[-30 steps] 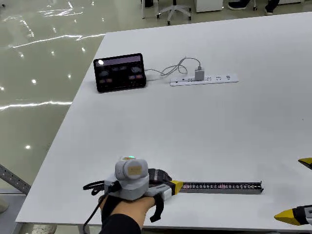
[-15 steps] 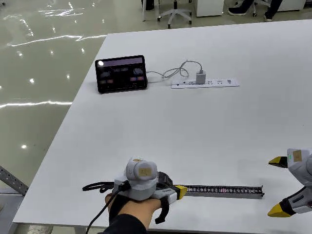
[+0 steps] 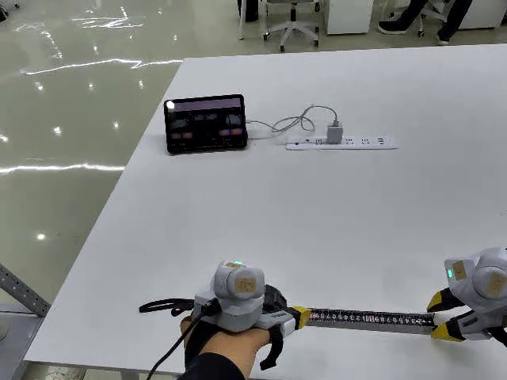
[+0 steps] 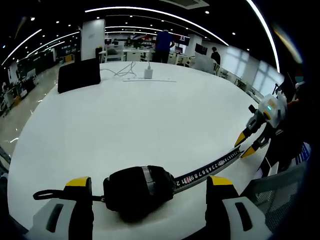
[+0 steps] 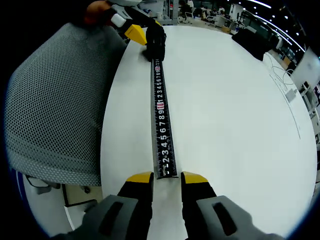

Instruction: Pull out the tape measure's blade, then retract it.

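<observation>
1. The left tool [image 4: 149,184] is held near the front edge of the surface [image 3: 317,214]. Its jaws are apart and straddle the black tape measure case [image 4: 140,192]. In the left gripper view a gap is seen on each side of the case, so the case is judged to be fenced in rather than clamped.
2. From the case, the blade [image 5: 161,125] is laid out flat on the surface toward the right (numbers facing up), roughly along the front edge.
3. At the blade's end the right tool [image 5: 166,180] is placed with its jaws a little apart. The end hook lies at the mouth of the gap, and whether it is touched cannot be told.
4. Several risks are judged from here.
   - If the blade is pulled further before the left jaws are closed, the case could be dragged along or twisted, since nothing is seen pinning it.
   - If the hook is only partly caught by the right jaws, it could slip free and the blade could whip back into the case.
   - With everything so near the edge, a sideways tug could carry the case off the surface.
</observation>
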